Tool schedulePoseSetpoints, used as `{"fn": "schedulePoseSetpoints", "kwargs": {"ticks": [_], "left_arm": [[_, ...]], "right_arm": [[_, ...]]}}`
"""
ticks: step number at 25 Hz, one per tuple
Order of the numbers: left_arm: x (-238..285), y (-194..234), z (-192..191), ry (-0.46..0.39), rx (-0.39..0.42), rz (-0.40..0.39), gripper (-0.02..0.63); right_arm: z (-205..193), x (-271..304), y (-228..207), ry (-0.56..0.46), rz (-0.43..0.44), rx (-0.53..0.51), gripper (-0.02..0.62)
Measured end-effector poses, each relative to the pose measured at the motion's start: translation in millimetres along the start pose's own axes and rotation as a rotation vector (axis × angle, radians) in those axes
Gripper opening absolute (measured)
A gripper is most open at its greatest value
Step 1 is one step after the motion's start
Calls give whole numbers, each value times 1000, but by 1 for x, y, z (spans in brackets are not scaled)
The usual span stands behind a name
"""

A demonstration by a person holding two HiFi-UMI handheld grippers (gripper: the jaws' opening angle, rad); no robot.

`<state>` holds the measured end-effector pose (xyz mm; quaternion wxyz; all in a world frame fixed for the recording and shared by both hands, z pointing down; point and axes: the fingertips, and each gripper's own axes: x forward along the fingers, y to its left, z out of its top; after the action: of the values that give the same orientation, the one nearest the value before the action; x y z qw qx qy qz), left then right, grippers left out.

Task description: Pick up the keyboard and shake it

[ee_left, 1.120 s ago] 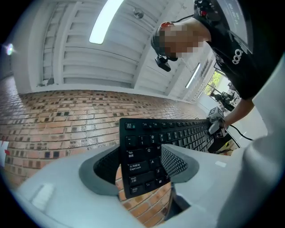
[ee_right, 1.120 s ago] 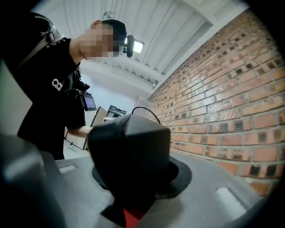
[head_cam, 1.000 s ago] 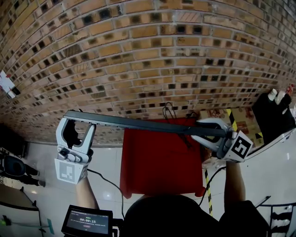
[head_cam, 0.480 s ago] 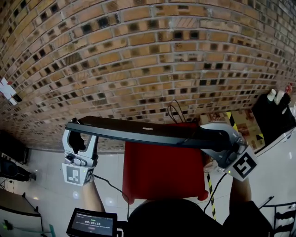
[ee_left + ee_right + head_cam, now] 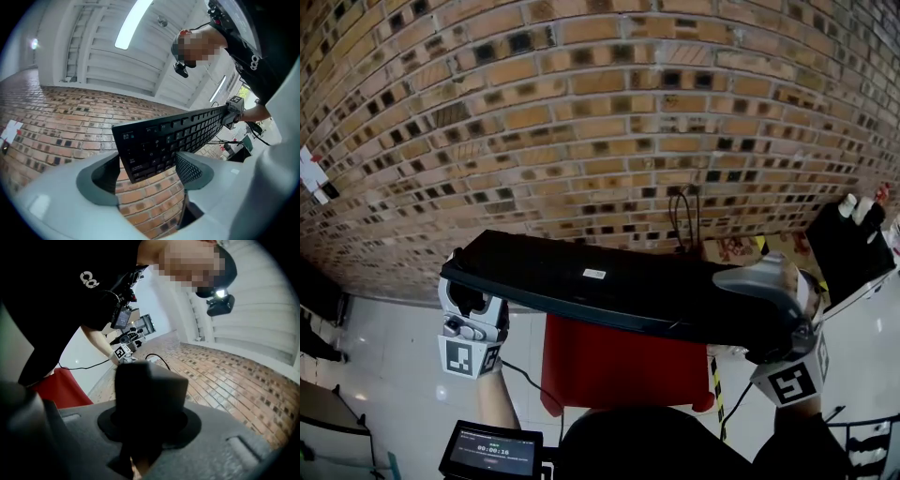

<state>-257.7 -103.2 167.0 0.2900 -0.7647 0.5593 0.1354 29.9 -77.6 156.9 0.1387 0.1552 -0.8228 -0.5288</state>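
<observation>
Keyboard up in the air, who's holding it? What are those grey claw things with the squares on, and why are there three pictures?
A person is holding it, not a robot. In each hand they carry a gripper, a grey tool with two jaws. The cube with square patterns is part of it. The head view comes from a camera on the person's head, looking down. In it the black keyboard is in the air above a red surface, with bricks beyond. The other two pictures come from small cameras riding on the grippers. The right gripper is clamped on one end of the keyboard. The left gripper has the other end between its jaws, but they have just been opening and stand wide, so it doesn't seem to be squeezing.
</observation>
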Motion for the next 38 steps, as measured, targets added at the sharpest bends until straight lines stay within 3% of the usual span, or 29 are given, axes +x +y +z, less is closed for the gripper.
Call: {"fn": "schedulePoseSetpoints", "kwargs": {"ticks": [5, 14, 23, 30, 33, 38], "left_arm": [[-3, 7, -11, 20, 2, 26, 377], [5, 1, -9, 21, 24, -9, 377], [10, -10, 20, -36, 70, -10, 379], [9, -13, 12, -10, 38, -20, 379], [7, -15, 11, -1, 43, -16, 379], [5, -14, 24, -29, 81, 10, 382]], "right_arm": [[1, 3, 0, 6, -6, -31, 117], [-34, 5, 9, -35, 25, 252, 117], [-33, -4, 1, -51, -64, 168, 121], [-49, 1, 13, -60, 23, 377, 124], [-51, 0, 13, -52, 6, 359, 124], [-40, -4, 2, -61, -76, 237, 137]]}}
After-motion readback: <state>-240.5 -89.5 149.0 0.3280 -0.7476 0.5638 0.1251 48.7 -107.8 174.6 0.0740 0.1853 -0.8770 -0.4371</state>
